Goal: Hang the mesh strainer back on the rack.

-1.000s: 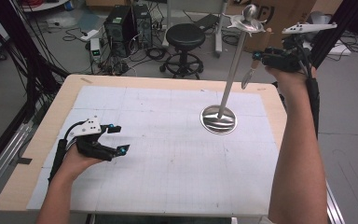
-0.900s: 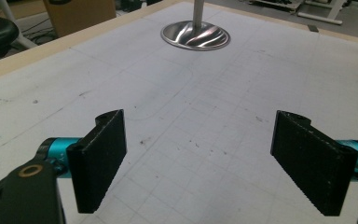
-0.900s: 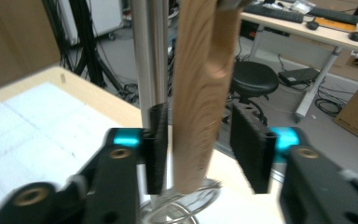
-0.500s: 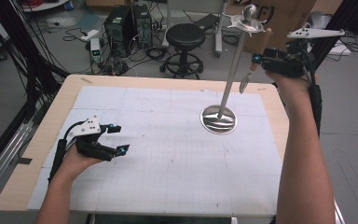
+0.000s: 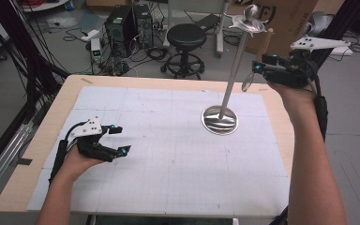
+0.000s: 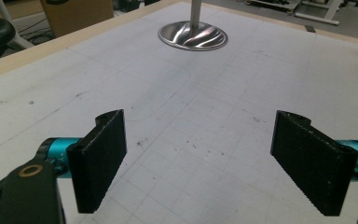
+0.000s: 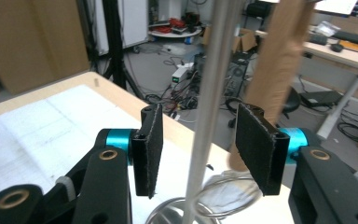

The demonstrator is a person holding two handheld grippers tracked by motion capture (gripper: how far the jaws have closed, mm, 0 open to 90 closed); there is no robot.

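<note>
On the gridded mat (image 5: pixel 168 154) (no legible writing), left gripper (image 5: pixel 117 139) gapes; right gripper (image 7: pixel 195 142), just opened, straddles the pole (image 7: pixel 209 107).

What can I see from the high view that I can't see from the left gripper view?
From the high view you get the tall metal stand's ball top, a wire loop dangling beside its pole, and a black stool on the floor behind the table. The left gripper view gives a close look at the left tongs: their black ribbed pads stand wide apart with nothing between them. Both views share the stand's shiny round base and the white gridded sheet on the table.
</note>
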